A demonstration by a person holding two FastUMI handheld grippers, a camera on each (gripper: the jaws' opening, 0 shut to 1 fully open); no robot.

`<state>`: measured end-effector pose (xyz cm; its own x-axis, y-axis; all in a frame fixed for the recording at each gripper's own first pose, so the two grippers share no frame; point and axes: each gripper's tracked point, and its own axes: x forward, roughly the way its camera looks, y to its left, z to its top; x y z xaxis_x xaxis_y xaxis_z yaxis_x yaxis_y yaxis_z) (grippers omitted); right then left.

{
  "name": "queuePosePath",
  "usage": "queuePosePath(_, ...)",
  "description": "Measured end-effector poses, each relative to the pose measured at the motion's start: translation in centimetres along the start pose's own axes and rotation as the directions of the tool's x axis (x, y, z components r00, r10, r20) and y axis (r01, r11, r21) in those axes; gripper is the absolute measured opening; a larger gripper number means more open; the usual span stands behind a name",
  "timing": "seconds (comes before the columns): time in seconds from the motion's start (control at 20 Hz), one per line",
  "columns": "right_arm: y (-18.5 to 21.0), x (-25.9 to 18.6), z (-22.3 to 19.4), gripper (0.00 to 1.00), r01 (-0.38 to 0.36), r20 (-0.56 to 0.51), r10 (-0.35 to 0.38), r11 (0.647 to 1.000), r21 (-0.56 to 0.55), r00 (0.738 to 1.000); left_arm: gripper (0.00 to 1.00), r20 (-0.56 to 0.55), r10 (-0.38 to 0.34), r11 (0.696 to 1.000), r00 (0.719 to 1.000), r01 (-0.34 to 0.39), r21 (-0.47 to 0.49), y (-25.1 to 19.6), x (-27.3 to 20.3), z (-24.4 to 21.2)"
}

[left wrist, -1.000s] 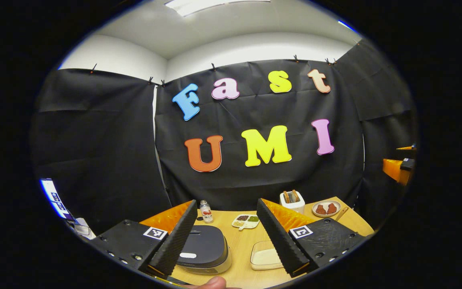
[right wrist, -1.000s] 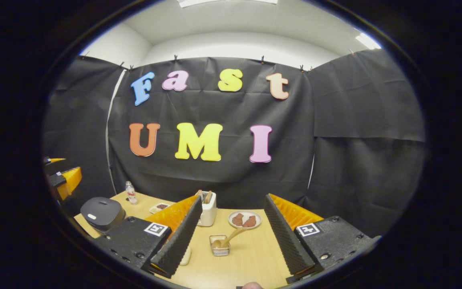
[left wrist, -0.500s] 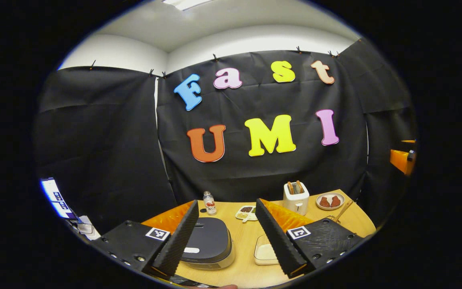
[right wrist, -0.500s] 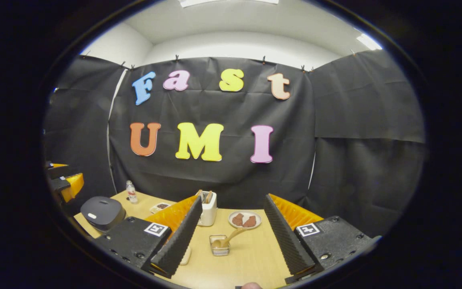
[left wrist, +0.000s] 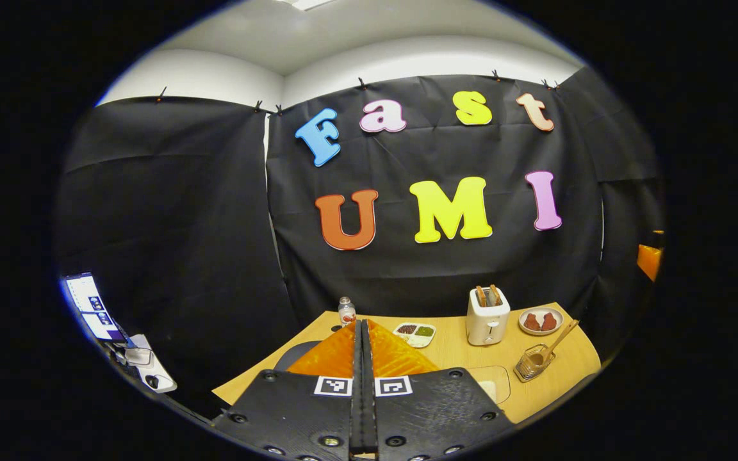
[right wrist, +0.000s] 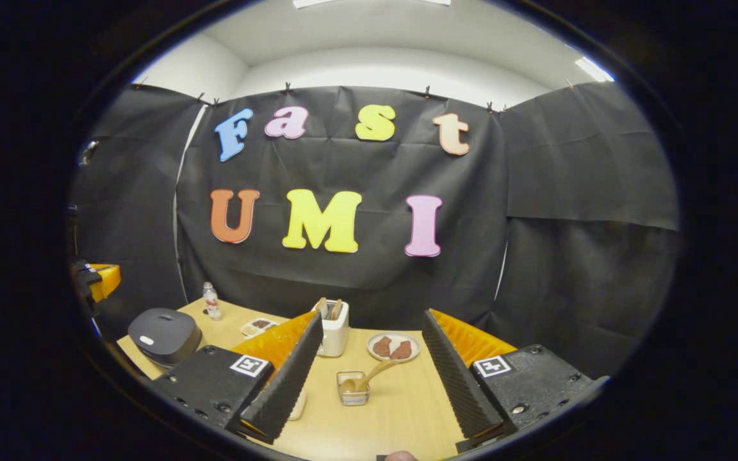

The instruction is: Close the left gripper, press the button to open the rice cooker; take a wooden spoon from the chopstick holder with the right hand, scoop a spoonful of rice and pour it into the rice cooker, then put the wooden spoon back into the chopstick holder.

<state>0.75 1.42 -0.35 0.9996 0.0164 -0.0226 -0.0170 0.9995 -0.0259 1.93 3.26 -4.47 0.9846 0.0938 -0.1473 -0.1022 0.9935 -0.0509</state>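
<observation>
The left claw has closed, its fingers now pressed together.

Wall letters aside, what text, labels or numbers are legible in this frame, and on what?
Bottle label: too small to read.
Square markers on the left gripper and right gripper: coded patterns, no words.
Rice cooker: no legible marking.
Printed panel at the left edge: too blurred to read.

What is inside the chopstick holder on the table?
A wooden spoon leans inside the chopstick holder, bowl down, handle slanting out toward the plate. The holder's bottom is hidden, so anything else inside cannot be told.
</observation>
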Motion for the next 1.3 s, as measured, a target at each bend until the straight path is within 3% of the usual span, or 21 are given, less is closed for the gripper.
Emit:
queuePosePath(0.45,2.8,0.7,-1.3,0.99,-0.025,-0.041,0.022,0.997,-0.072,0.999,0.0,-0.204,0.126,0.992,0.971,-0.128,0.002,5.3,6.2,-11.6)
queuePosePath(0.8,4.9,0.9,-2.4,1.0,-0.044,-0.082,0.035,0.992,-0.118,0.996,0.0,-0.365,0.12,0.991,0.923,-0.13,-0.004,6.4,7.9,-19.0)
queuePosePath(1.0,5.2,0.8,-3.1,1.0,-0.048,-0.106,0.034,0.991,-0.128,0.994,0.0,-0.426,0.125,0.989,0.896,-0.146,-0.017,6.9,7.9,-21.4)
queuePosePath(1.05,5.1,0.7,-3.2,1.0,-0.044,-0.107,0.03,0.991,-0.127,0.994,0.0,-0.407,0.125,0.99,0.905,-0.143,-0.014,6.8,7.9,-20.9)
queuePosePath(1.3,5.4,0.6,-3.6,1.0,-0.048,-0.124,0.033,0.991,-0.121,0.992,0.0,-0.436,0.125,0.988,0.891,-0.154,-0.03,6.9,7.5,-21.6)
